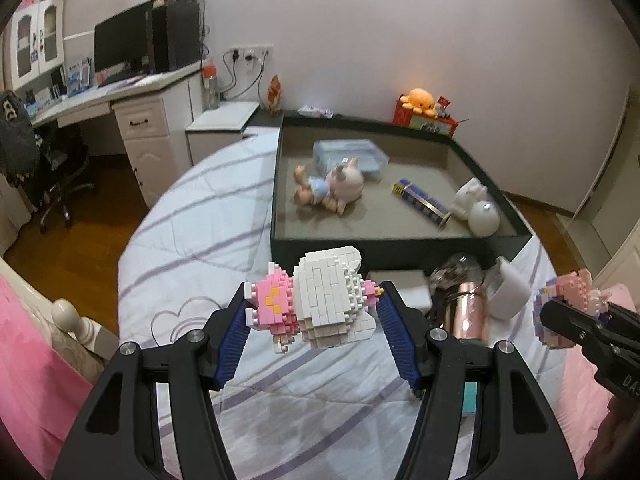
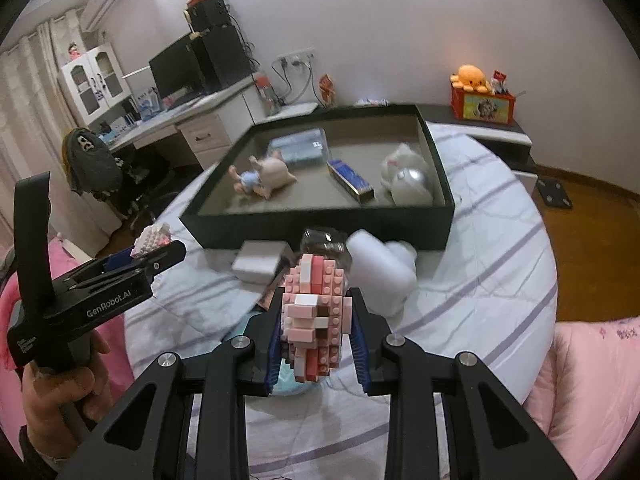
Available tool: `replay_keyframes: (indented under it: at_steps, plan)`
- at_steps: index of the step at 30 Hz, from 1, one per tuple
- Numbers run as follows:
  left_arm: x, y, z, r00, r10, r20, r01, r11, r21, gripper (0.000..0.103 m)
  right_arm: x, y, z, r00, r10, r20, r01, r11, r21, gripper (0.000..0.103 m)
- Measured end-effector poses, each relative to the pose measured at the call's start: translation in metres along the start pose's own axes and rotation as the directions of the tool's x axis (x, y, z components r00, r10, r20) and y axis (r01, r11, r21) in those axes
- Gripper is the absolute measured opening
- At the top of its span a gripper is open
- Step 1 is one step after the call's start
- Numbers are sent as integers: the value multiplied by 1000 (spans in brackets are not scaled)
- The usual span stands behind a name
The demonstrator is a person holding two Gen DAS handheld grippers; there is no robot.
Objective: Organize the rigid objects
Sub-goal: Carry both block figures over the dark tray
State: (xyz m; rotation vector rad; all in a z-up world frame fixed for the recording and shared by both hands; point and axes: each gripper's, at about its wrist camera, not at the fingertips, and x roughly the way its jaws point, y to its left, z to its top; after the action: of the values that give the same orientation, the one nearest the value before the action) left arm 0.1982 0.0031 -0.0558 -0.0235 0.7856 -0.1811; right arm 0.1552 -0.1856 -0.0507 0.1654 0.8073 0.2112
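Tongs both gripping brick figures: left [image 1: 314,306] white-pink [image 1: 320,304], right [image 2: 316,320] pink [image 2: 316,312]; tray rim [image 1: 384,246] ahead.

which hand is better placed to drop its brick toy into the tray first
Left, marginally. The left gripper holds the white and pink brick figure facing the tray directly; the right gripper's pink brick figure sits behind the bottle.

White desk [image 1: 132,92] against pale wall [image 1: 400,20], wooden floor [image 1: 80,232].
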Motion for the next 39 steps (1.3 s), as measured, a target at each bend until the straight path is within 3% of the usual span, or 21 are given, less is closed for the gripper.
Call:
replay_keyframes:
  at_steps: [12,19,24,31,38,39]
  plan:
    - [-24,-23,54,993,-3,115,-3,999,53,63,-15,8,62,991,7,130,4,996,-84,29]
    - [1,-29,101,991,-15,135,8,999,53,63,11,-5,115,988,2,154,13,995,-96,29]
    - [53,-33,124,998,-18,65,16,999,39,63,58,-20,145,996,-13,85,21,996,-91,29]
    - [126,-39,126,997,-13,-75,15,999,28,63,137,-41,160,997,-30,-68,25,997,-67,29]
    - [153,-39,121,989,12,-145,-7,999,34,64,171,-51,159,986,-50,-162,41,997,-61,31]
    - [153,-37,121,989,14,-146,-9,999,34,66,172,-53,158,985,-53,-166,44,998,-53,37]
